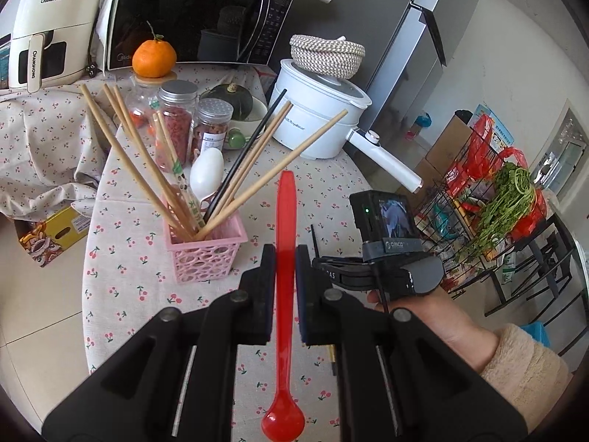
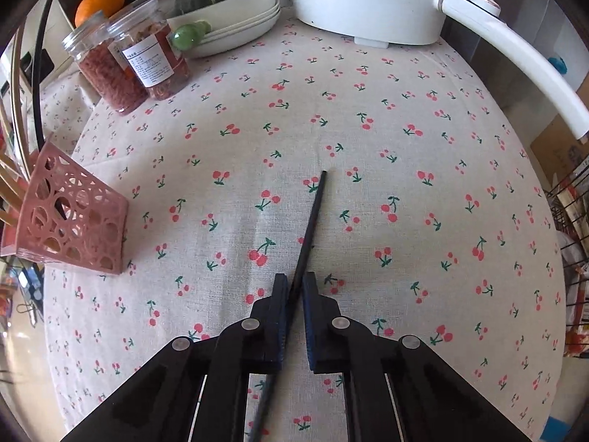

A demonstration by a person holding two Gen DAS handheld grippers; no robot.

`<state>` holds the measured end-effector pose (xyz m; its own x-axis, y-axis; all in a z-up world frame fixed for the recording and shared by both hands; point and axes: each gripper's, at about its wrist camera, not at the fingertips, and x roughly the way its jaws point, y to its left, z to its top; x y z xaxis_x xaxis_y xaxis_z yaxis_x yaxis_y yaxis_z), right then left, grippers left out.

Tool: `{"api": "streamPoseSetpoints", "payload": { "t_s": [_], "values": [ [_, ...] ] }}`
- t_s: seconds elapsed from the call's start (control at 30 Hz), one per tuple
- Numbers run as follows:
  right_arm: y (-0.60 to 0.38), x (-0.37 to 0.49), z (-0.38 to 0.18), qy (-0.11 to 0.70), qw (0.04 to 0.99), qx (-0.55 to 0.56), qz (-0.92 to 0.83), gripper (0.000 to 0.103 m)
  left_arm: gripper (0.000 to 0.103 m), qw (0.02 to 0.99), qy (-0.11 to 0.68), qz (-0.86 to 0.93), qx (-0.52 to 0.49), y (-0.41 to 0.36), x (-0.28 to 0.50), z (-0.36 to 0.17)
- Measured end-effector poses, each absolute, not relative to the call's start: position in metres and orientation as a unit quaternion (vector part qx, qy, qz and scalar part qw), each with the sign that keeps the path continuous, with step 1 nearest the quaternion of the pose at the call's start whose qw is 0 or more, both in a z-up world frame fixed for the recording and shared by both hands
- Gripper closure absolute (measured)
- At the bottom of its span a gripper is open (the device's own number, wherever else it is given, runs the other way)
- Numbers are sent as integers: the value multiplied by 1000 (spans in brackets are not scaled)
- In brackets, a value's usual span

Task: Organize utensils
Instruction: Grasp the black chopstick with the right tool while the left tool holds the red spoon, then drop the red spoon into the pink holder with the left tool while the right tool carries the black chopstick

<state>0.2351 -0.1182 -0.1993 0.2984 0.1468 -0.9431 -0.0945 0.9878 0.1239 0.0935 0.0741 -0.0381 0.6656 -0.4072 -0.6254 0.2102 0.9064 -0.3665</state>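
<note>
The left gripper (image 1: 285, 258) is clamped on the handle of a red plastic spoon (image 1: 285, 294), whose bowl points back toward the camera while the handle tip reaches forward above the table. The right gripper (image 2: 294, 285) has its fingers narrowed around a black chopstick (image 2: 313, 213), which runs forward between them with its far tip over the cloth; whether that tip touches the cloth cannot be told. A cherry-print tablecloth (image 2: 405, 147) covers the round table. On it, to the left, stands a pink perforated utensil basket (image 1: 206, 254) holding several wooden chopsticks (image 1: 136, 162), another black chopstick and a white spoon (image 1: 207, 175). Behind the basket stand jars of dried goods (image 1: 176, 121), an orange (image 1: 154, 58) on a jar lid, a dark green squash (image 1: 230, 101) in a stack of white bowls, and a white Royalstar electric pot (image 1: 316, 118) with a woven basket (image 1: 327, 54) on its lid. A black microwave (image 1: 195, 18) and a cream Changhong air fryer (image 1: 51, 25) sit at the back. To the right, off the table, a wire rack (image 1: 489, 199) holds leafy greens and red bags, beside a grey refrigerator (image 1: 423, 37).
</note>
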Motion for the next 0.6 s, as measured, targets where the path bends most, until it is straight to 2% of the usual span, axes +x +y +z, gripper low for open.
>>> {"api": "streamPoseSetpoints", "payload": {
  "t_s": [0.47,0.6],
  "values": [
    [-136,194,-98,442,879,97,152,97,92,955,197,-122,-184,107,105,-9],
    [-138,179,-73,407,891,106,172,97,92,972,150,-86,-161,105,122,-10]
  ]
}}
